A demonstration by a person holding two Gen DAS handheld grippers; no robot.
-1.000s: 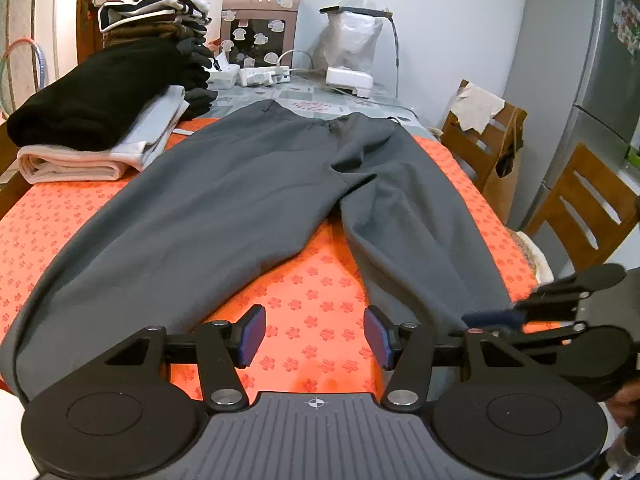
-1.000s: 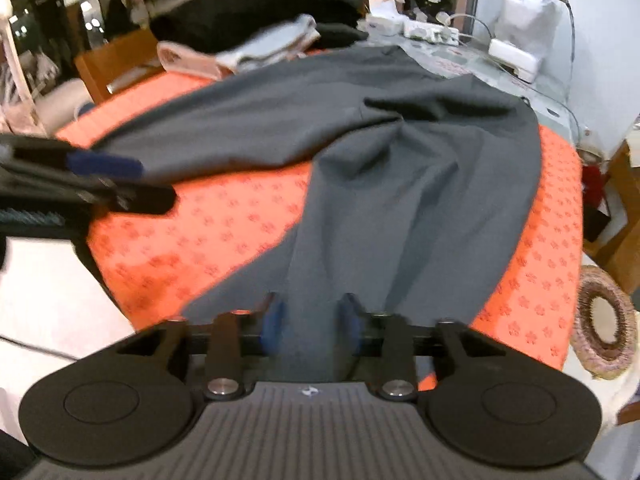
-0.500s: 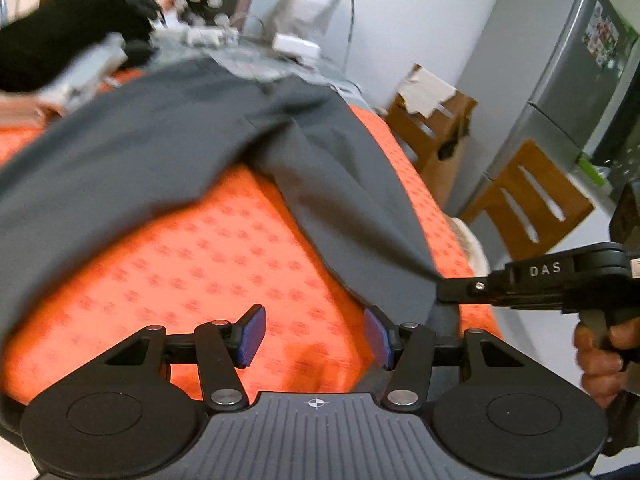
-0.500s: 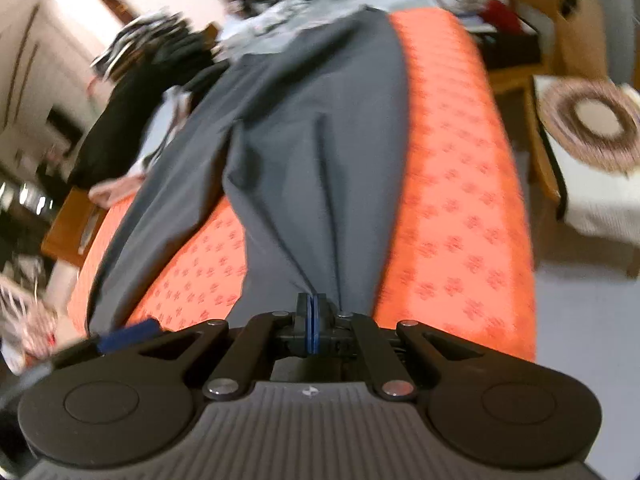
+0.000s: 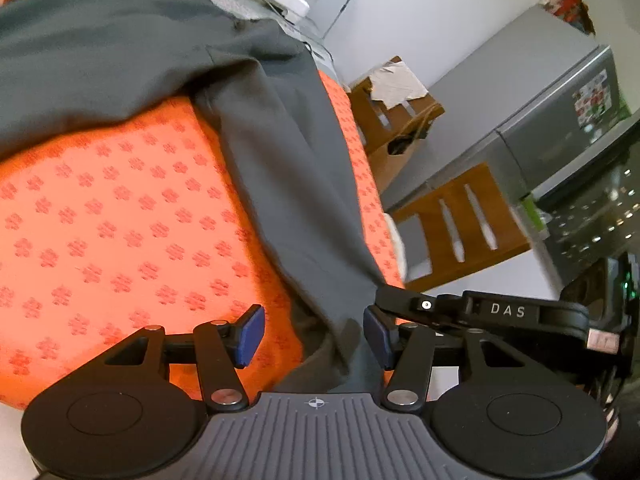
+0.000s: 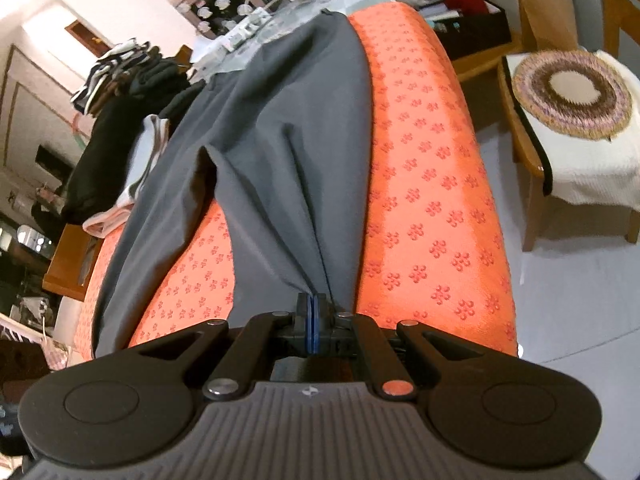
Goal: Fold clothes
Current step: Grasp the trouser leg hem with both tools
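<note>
Grey trousers [image 5: 280, 152] lie spread on a table with an orange flowered cloth [image 5: 100, 220], waistband at the far end. In the right wrist view my right gripper [image 6: 314, 314] is shut on the hem of one trouser leg [image 6: 288, 184] at the table's near edge, and the cloth creases up towards the pads. The left wrist view shows that right gripper [image 5: 386, 296] pinching the same leg end. My left gripper [image 5: 314, 334] stands open just beside it. The bunched leg end hangs between its blue pads [image 5: 250, 334], which do not press on it.
A stack of folded clothes [image 6: 120, 120] sits on the table's far left. Power strips [image 6: 248, 28] lie beyond the waistband. Wooden chairs [image 5: 452, 224] and a grey fridge [image 5: 560, 100] stand right of the table. A chair with a round woven mat [image 6: 572, 92] is close by.
My right gripper closed on the trouser leg's hem and rolled over. The left gripper tilted, dropped and shifted right until its open jaws straddle the same leg end.
</note>
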